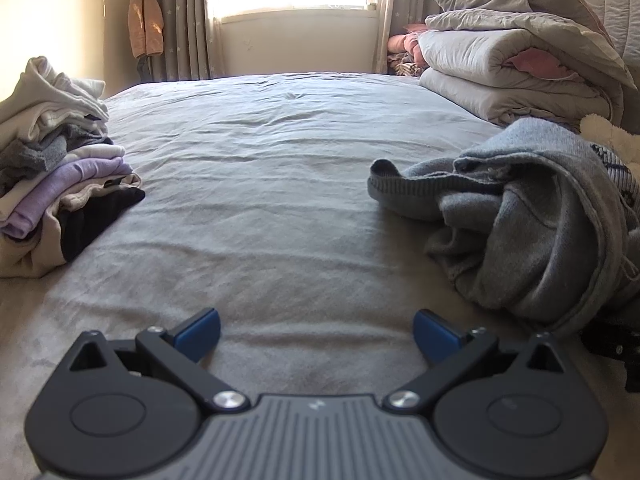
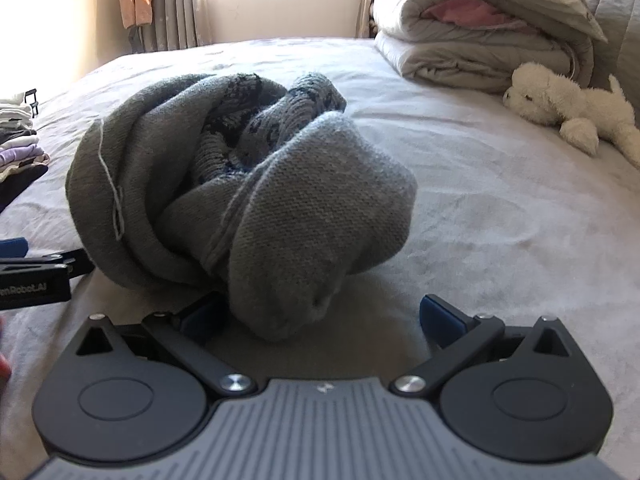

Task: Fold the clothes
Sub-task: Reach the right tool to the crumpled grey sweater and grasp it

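Observation:
A crumpled grey knitted sweater (image 2: 240, 184) with a dark pattern lies bunched on the grey bedsheet (image 2: 500, 208). My right gripper (image 2: 320, 320) stands wide open just in front of it, and a low fold of the sweater droops between the blue pads without being pinched. In the left wrist view the same sweater (image 1: 532, 216) lies to the right. My left gripper (image 1: 316, 332) is open over bare sheet (image 1: 280, 200), nothing between its fingers. The left gripper's black body (image 2: 36, 276) shows at the left edge of the right wrist view.
A stack of folded clothes (image 1: 56, 184) sits at the left of the bed. Folded duvets (image 1: 516, 64) are piled at the back right. A white plush toy (image 2: 568, 108) lies right of the sweater. A window with curtains (image 1: 176, 20) stands behind the bed.

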`<state>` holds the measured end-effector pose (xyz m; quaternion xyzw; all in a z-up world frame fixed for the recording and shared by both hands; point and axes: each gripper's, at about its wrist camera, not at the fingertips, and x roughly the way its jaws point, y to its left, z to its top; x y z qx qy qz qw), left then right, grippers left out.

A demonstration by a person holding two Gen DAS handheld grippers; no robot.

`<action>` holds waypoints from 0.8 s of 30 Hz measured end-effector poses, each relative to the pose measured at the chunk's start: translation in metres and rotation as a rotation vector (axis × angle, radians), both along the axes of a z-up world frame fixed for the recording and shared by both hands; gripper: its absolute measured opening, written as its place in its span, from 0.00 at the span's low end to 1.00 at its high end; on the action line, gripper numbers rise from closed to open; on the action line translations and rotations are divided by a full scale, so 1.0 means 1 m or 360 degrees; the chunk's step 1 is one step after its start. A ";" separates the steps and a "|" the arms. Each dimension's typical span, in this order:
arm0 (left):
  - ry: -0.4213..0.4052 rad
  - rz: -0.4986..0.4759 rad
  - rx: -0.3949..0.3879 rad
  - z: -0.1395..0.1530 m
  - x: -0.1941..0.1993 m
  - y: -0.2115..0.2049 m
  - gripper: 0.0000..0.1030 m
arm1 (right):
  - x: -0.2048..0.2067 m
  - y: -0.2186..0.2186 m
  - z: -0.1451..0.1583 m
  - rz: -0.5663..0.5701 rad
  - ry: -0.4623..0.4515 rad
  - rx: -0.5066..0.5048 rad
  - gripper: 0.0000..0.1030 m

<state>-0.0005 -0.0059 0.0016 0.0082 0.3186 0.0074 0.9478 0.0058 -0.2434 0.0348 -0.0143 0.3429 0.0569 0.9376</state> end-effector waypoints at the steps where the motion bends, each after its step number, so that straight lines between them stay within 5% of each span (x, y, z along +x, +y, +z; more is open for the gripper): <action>1: 0.0001 -0.0003 -0.0002 -0.001 -0.001 0.000 1.00 | -0.002 0.001 -0.001 -0.0002 -0.0006 0.0006 1.00; 7: 0.0018 -0.0043 -0.0021 0.004 -0.007 0.002 1.00 | -0.034 0.029 -0.020 -0.0005 -0.0093 -0.0078 1.00; 13: 0.0033 -0.0059 0.0005 0.006 -0.015 -0.006 1.00 | -0.006 0.020 -0.014 -0.0015 0.0137 0.0013 1.00; 24: 0.0046 -0.0068 -0.0099 0.026 -0.025 -0.005 1.00 | -0.009 0.024 -0.010 0.0020 0.0212 -0.0024 1.00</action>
